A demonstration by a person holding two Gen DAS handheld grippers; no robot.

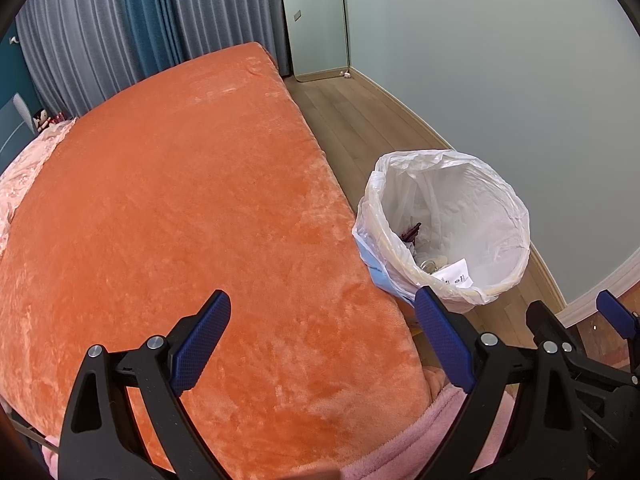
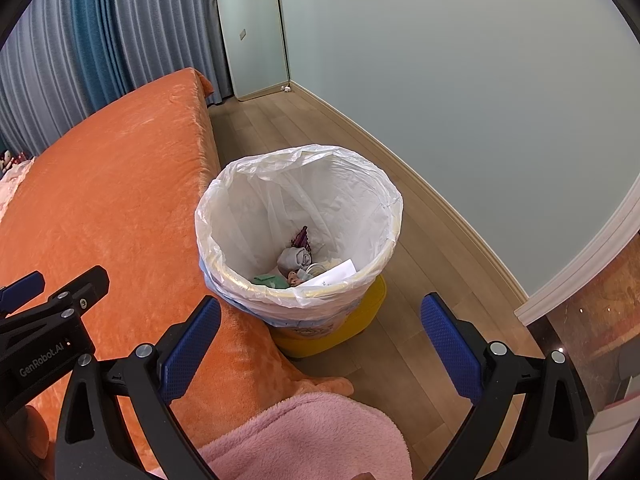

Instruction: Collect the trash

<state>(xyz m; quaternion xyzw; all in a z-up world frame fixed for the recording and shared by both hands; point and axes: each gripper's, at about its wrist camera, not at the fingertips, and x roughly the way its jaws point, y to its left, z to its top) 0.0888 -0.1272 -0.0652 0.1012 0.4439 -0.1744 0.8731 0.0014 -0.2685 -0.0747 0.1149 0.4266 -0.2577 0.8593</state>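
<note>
A trash bin [image 2: 298, 236] lined with a white plastic bag stands on the wood floor beside the bed; it also shows in the left wrist view [image 1: 444, 228]. Inside lie crumpled trash [image 2: 296, 260], a white paper slip [image 2: 340, 272] and a dark purple scrap [image 2: 302, 236]. My left gripper [image 1: 322, 338] is open and empty above the orange bed cover [image 1: 180, 208]. My right gripper [image 2: 320, 346] is open and empty, just in front of the bin, above the floor and the bed corner. No loose trash shows on the bed.
A pink fleece blanket [image 2: 308, 436] lies at the bed's near corner. The left gripper [image 2: 44, 292] shows at the left of the right wrist view. A pale wall [image 2: 460, 100], a mirror [image 2: 252, 28] and curtains [image 1: 120, 32] bound the room. A pink quilt [image 1: 28, 160] lies at the far left.
</note>
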